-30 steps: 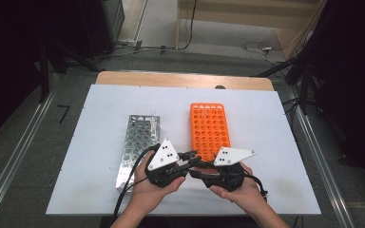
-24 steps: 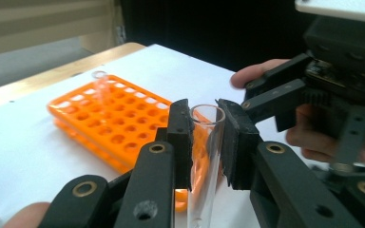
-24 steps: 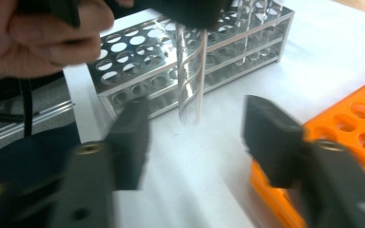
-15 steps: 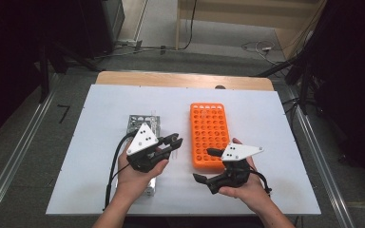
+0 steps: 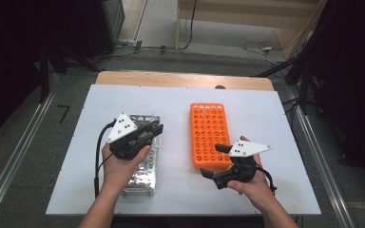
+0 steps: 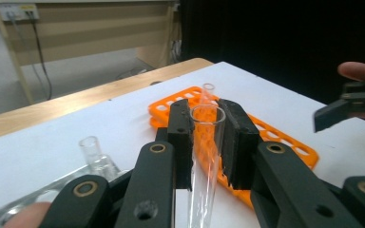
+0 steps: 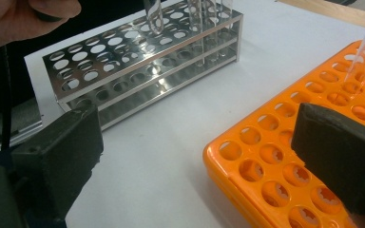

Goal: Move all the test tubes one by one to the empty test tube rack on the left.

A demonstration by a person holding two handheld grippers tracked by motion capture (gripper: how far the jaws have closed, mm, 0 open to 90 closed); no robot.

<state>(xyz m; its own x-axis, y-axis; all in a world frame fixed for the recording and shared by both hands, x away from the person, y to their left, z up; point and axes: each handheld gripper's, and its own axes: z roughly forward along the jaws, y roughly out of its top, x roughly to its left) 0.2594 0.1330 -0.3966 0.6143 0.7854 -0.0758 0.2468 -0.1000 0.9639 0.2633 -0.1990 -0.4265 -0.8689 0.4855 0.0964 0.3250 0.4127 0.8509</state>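
The left gripper has its fingers clamped on a clear glass test tube: thin-walled, empty, its open round rim standing just above the pads while its body runs down between them. Beyond the fingers lies the orange tube rack; the steel tube rack sits beneath that hand on the white counter. The right gripper, whose fingers have just been opening, holds them wide apart with nothing between, at the orange rack's near corner.
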